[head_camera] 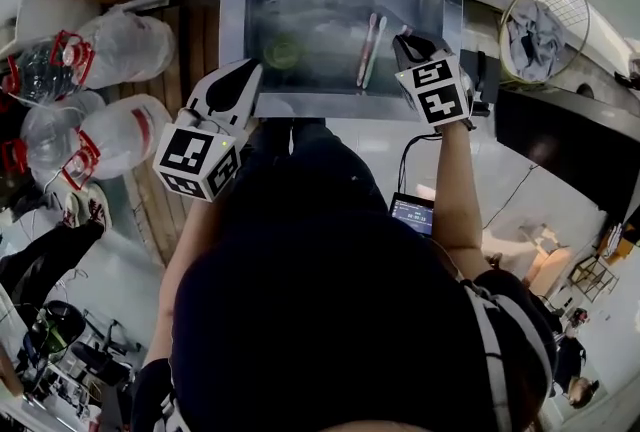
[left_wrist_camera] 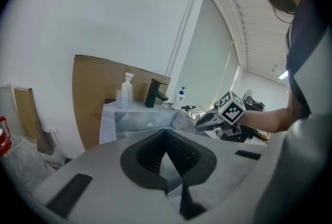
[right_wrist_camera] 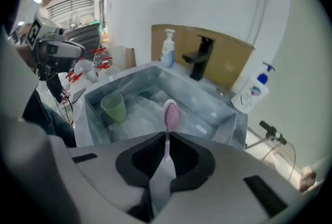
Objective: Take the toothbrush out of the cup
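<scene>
A pink-headed toothbrush (right_wrist_camera: 171, 114) stands upright between the pads of my right gripper (right_wrist_camera: 167, 137), which is shut on its thin handle. In the head view that gripper (head_camera: 405, 42) hovers over the right side of the steel sink (head_camera: 340, 105). The green cup (right_wrist_camera: 114, 107) stands in the basin's left part, also visible from above (head_camera: 283, 52), apart from the brush. My left gripper (head_camera: 250, 68) hangs at the sink's front left edge; its jaws (left_wrist_camera: 166, 132) meet with nothing between them. Two slim brush-like sticks (head_camera: 368, 50) show in the basin.
A black faucet (right_wrist_camera: 199, 57) and a pump bottle (right_wrist_camera: 167, 47) stand behind the sink, another pump bottle (right_wrist_camera: 254, 91) at its right corner. Large plastic jugs (head_camera: 120, 130) crowd the floor at left. A wire basket (head_camera: 545, 30) sits at right.
</scene>
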Available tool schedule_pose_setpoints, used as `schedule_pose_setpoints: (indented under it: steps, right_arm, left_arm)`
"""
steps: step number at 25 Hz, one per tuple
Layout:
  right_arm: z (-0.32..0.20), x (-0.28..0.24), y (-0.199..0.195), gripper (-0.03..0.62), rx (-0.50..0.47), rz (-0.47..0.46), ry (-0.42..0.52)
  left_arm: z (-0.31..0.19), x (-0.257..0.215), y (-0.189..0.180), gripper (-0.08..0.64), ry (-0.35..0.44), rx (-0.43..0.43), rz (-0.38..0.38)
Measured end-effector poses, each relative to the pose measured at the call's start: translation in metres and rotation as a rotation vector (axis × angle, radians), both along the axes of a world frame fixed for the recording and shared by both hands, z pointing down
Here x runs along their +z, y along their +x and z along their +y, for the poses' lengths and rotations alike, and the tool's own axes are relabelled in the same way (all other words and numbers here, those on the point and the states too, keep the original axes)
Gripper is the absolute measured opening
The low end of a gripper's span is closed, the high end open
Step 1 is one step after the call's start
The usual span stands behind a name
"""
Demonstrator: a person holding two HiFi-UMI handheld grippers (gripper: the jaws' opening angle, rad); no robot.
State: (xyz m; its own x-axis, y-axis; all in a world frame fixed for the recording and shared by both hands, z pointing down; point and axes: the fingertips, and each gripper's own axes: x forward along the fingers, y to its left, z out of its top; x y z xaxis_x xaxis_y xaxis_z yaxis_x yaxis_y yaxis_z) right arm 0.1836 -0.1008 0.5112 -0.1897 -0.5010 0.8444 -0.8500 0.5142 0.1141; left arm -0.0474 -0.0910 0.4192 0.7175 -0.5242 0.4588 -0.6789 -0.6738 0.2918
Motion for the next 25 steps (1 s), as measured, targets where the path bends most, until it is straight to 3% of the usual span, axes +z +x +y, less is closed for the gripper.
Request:
schedule_pose_setpoints:
  steps: [5,9,20,25]
  right_arm:
    - [0.020,0.048,0.020,0.046,0.223,-0.156,-0.215]
    - [0.025,0.078,0.026,0.046,0.314,-0.208,-0.325]
    - [0.003,0.144,0.045,0.028,0.590,-0.243,-0.404]
    - [0.009,0.160,0.046,0.028,0.634,-0.258,-0.435]
  left_arm:
    - [-0.001,0.001,0.003,0.021,-0.002,0.001,-0.007]
    - [-0.002,0.003,0.004,0.021,-0.007,-0.006,-0.015]
    - [-0.003,0.003,-0.005,0.021,-0.016,-0.060,-0.017]
    - [-0.003,0.007,-0.010,0.021,-0.022,-0.080,-0.022]
